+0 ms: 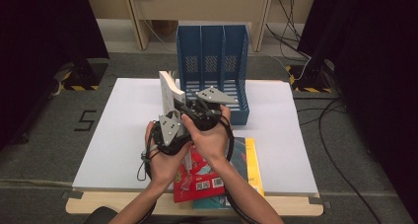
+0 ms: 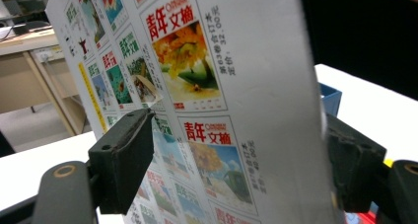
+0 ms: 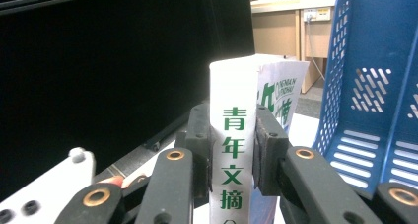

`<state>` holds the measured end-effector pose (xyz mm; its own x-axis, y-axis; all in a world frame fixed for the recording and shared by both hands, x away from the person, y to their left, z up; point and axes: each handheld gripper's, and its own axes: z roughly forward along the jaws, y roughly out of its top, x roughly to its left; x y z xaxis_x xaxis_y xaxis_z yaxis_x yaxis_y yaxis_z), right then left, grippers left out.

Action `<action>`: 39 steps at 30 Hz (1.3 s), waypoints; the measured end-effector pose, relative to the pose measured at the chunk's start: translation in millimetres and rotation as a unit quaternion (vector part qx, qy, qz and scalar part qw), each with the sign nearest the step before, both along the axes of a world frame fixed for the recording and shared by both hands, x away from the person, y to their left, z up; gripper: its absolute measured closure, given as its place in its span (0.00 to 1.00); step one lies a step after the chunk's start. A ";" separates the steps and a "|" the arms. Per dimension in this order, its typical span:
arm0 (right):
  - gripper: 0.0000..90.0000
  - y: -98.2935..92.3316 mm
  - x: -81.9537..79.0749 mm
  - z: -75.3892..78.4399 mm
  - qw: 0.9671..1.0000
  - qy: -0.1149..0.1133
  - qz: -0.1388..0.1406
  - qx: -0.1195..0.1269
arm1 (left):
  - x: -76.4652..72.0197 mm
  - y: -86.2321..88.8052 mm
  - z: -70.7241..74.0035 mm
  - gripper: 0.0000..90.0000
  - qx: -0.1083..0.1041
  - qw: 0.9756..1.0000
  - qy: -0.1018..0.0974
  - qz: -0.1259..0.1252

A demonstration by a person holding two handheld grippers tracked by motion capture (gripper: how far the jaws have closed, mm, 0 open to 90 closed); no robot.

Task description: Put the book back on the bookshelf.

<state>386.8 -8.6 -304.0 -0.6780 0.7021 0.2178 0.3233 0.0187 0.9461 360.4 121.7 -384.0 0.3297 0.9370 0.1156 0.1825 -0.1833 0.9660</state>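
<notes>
The magazine [image 1: 170, 93] stands upright above the middle of the white table [image 1: 276, 135], its long axis vertical and its top edge pointing straight up; in the high view it reads as a narrow white slab whose length across the table runs from about 11 o'clock to 5 o'clock. In the right gripper view the spine [image 3: 231, 150], with green characters running down it, faces the camera, and the right gripper [image 3: 231, 160] is clamped on that spine, one black pad pressed to each side. In the left gripper view the back cover [image 2: 217, 105], printed with rows of small cover pictures, leans slightly to the left, and the left gripper [image 2: 236, 165] has its jaws spread wide on either side of it, the pads not pressing on the paper. The blue file holder [image 1: 213, 66] stands at 1 o'clock from the magazine, just beyond it at the table's far edge, with three upright slots open toward the person; what can be seen of the slots holds nothing. To the left of the magazine, at 9 o'clock, the table is bare out to its edge, and bare surface also lies at 3 o'clock past the holder. Near the front edge, at 6 o'clock, a red magazine [image 1: 199, 177] lies flat on a teal and yellow book [image 1: 249, 162], partly under the person's forearms.
</notes>
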 end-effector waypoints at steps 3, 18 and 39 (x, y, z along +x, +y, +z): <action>0.82 1.4 -2.2 0.3 1.000 0.001 0.005 -0.001 | -0.6 4.9 -0.2 0.29 -0.025 1.000 0.003 -0.001; 0.79 15.0 -5.3 1.8 0.999 -0.012 0.039 -0.015 | -16.0 15.0 -2.6 0.45 -0.050 0.999 -0.006 0.017; 0.73 14.3 -3.5 5.9 0.995 -0.030 0.092 0.023 | -23.2 41.9 -12.8 0.81 -0.098 0.995 0.016 0.016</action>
